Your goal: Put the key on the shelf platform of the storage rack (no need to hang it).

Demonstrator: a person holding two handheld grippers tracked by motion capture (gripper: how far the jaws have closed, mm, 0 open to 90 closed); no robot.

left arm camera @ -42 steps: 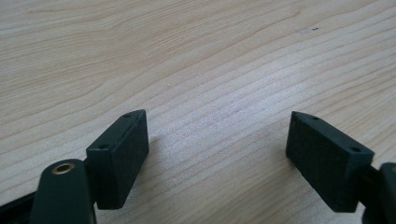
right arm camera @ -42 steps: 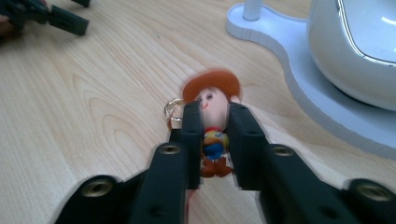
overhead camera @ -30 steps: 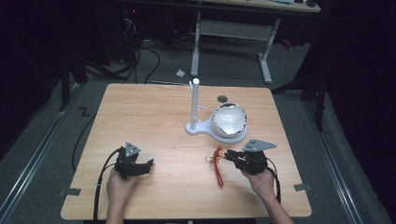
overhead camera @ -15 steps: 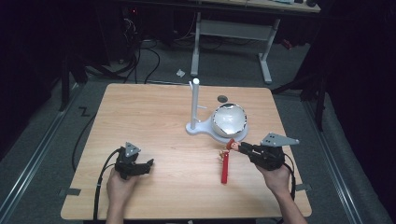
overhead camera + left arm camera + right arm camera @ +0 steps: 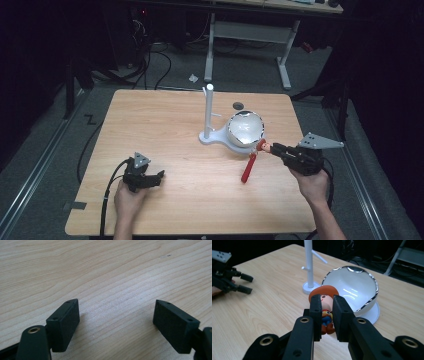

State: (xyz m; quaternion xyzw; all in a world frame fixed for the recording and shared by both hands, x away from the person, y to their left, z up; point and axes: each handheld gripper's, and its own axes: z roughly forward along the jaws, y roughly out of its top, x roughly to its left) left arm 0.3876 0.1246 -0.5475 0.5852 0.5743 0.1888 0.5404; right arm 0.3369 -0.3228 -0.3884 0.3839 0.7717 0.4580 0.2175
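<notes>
The right gripper (image 5: 271,148) is pinching a small toy figure (image 5: 325,312) between its two jaws, which are closing tightly on the figure's body. In the right gripper view the figure is sitting upright between the pads, its orange-hatted head poking out beyond the jaw tips and its face turning toward the camera. A red strap (image 5: 248,167) is hanging from the figure in the high view, trailing down and toward the person, its long axis running from the jaw tips back toward the table's near edge, with its lower end appearing to touch the table (image 5: 165,120); whether it is resting there I cannot tell.

The figure is being held just in front of the bowl (image 5: 245,128), near its rim on the person's side. The bowl is white inside with a shiny edge and is tipping so its opening is facing the right gripper. Just beside the bowl the white stand (image 5: 209,112) is rising straight up from its round base.

The left gripper (image 5: 159,176) is lying low over bare wood at the near left, well apart from the rest, its jaws spreading wide with nothing between them.
</notes>
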